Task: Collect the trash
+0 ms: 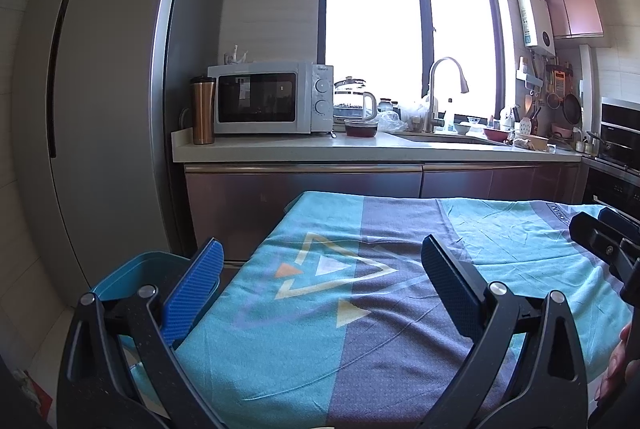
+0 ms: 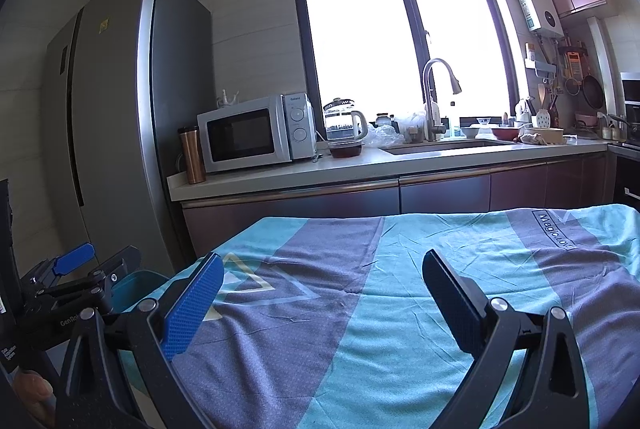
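Observation:
My left gripper (image 1: 320, 269) stands open over a table draped in a teal and purple cloth (image 1: 360, 329), with nothing between its blue pads (image 1: 196, 289). A teal bin (image 1: 132, 273) sits just off the table's left edge, beside the left finger. My right gripper (image 2: 324, 281) is also open and empty above the same cloth (image 2: 380, 309). Each gripper shows in the other's view: the right gripper (image 1: 600, 229) at the right edge, the left gripper (image 2: 100, 263) at the lower left above the bin (image 2: 136, 289). No loose trash shows on the cloth.
Beyond the table runs a kitchen counter (image 2: 360, 165) with a microwave (image 2: 252, 133), a copper tumbler (image 2: 192, 155), a kettle (image 2: 344, 125) and a sink with a tall faucet (image 2: 434, 97). A tall grey fridge (image 1: 104, 109) stands at the left. A hand (image 1: 616, 361) holds the right gripper.

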Demonstrator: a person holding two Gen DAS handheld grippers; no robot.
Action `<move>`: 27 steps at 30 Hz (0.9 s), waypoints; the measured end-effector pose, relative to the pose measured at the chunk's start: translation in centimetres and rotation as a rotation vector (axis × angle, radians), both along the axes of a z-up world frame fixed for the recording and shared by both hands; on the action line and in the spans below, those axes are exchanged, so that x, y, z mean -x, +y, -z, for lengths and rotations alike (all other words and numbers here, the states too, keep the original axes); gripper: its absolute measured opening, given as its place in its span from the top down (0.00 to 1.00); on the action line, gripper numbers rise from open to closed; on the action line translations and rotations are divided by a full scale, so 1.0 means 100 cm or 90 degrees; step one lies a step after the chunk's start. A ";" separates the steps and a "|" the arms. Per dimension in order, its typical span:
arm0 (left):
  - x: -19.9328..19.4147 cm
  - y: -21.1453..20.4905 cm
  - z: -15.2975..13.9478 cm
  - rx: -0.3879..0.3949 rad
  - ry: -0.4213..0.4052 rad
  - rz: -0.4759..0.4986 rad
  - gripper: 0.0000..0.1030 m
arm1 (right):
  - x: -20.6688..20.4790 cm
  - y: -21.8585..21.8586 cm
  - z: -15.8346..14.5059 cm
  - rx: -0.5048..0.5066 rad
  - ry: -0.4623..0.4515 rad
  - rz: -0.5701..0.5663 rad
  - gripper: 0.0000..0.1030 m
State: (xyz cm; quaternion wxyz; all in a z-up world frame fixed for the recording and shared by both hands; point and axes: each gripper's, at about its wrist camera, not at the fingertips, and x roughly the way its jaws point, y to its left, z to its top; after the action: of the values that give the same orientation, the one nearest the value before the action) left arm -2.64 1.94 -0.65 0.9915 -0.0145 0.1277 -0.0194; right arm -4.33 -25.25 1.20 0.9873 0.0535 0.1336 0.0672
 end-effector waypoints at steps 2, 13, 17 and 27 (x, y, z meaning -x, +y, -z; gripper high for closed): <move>0.000 -0.001 -0.001 -0.001 -0.002 -0.002 0.05 | 0.000 0.000 0.000 -0.001 -0.002 0.000 0.07; 0.001 -0.001 -0.002 -0.001 -0.007 -0.007 0.05 | 0.001 0.001 0.001 -0.001 -0.004 0.003 0.07; 0.001 -0.001 -0.002 -0.001 -0.006 -0.007 0.05 | 0.002 0.000 0.001 -0.001 -0.004 0.004 0.07; -0.002 -0.006 -0.003 -0.019 -0.011 -0.015 0.05 | 0.001 -0.004 0.001 -0.008 -0.001 0.006 0.07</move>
State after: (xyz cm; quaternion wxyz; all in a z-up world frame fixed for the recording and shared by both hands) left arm -2.42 1.31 -0.40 0.9928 -0.0011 0.1193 -0.0056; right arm -4.43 -25.67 1.06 0.9874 0.0598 0.1319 0.0636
